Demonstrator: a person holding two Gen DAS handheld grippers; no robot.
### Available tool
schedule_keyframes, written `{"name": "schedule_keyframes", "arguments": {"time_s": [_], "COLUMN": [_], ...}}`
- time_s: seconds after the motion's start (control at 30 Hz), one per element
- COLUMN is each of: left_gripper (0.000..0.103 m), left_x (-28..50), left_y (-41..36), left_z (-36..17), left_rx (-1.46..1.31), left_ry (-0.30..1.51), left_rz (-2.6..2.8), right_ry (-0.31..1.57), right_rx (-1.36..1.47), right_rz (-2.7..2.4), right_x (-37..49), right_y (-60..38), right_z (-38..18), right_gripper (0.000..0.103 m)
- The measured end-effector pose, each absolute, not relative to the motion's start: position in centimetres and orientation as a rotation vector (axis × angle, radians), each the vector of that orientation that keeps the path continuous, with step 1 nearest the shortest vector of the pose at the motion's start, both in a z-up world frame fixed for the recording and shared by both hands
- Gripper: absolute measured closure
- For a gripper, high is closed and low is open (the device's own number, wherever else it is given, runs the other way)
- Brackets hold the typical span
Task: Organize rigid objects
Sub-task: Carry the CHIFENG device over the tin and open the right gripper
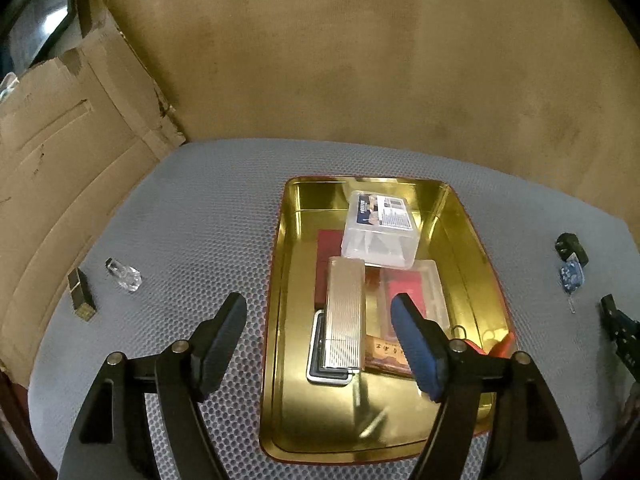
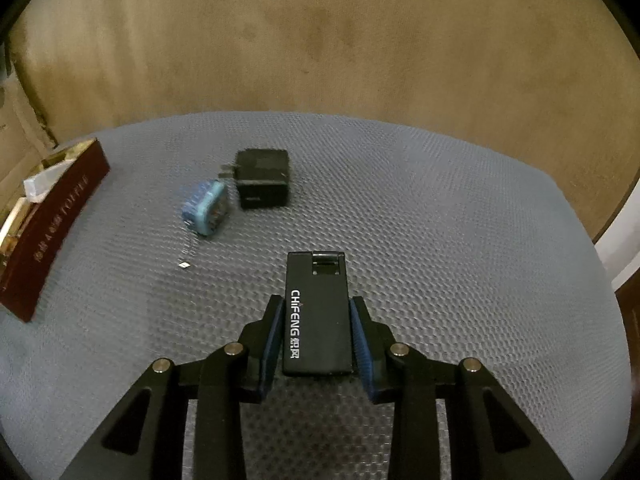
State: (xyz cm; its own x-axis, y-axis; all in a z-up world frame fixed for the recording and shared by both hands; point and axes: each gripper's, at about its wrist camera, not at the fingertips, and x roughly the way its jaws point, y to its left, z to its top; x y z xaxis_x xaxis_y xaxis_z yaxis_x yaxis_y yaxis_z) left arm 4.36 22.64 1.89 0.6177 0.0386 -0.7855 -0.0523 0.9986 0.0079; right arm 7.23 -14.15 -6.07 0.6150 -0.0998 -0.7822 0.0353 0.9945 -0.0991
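A gold-lined tin box (image 1: 468, 248) sits on the grey mat and holds a clear plastic case (image 1: 380, 228), a ribbed silver lighter (image 1: 345, 312) and several other small items. My left gripper (image 1: 320, 312) is open and empty, above the tin's near-left part. My right gripper (image 2: 316, 320) is shut on a black CHIFENG lighter (image 2: 318, 316), held just above the mat. A black charger plug (image 2: 262, 178) and a blue keyfob (image 2: 206, 208) lie ahead of it; they also show in the left wrist view, plug (image 1: 572, 248) and keyfob (image 1: 571, 274).
A small glass bottle (image 1: 125, 276) and a dark gold-ended tube (image 1: 82, 294) lie on the mat left of the tin. Flattened cardboard (image 1: 60, 152) leans at the far left. The tin's dark red outer wall (image 2: 48, 240) is at the left of the right wrist view.
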Motion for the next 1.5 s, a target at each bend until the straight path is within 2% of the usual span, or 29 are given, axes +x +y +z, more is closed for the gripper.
{"name": "schedule_keyframes", "arguments": {"time_s": [0.87, 1.5], "left_gripper": [0.031, 0.030], "left_x": [4.5, 4.8], "left_y": [26.5, 30.6], "left_z": [2.0, 1.5], "left_rx": [-0.115, -0.224], "left_ry": [0.900, 0.920], "left_rz": [0.183, 0.287], "right_ry": [0.835, 0.884], "right_rx": [-0.193, -0.248], "right_rz": [0.263, 0.417], "right_x": [9.5, 10.8], "right_y": [3.3, 13.8], "right_z": [-1.0, -2.3], "right_gripper": [0.070, 0.070]}}
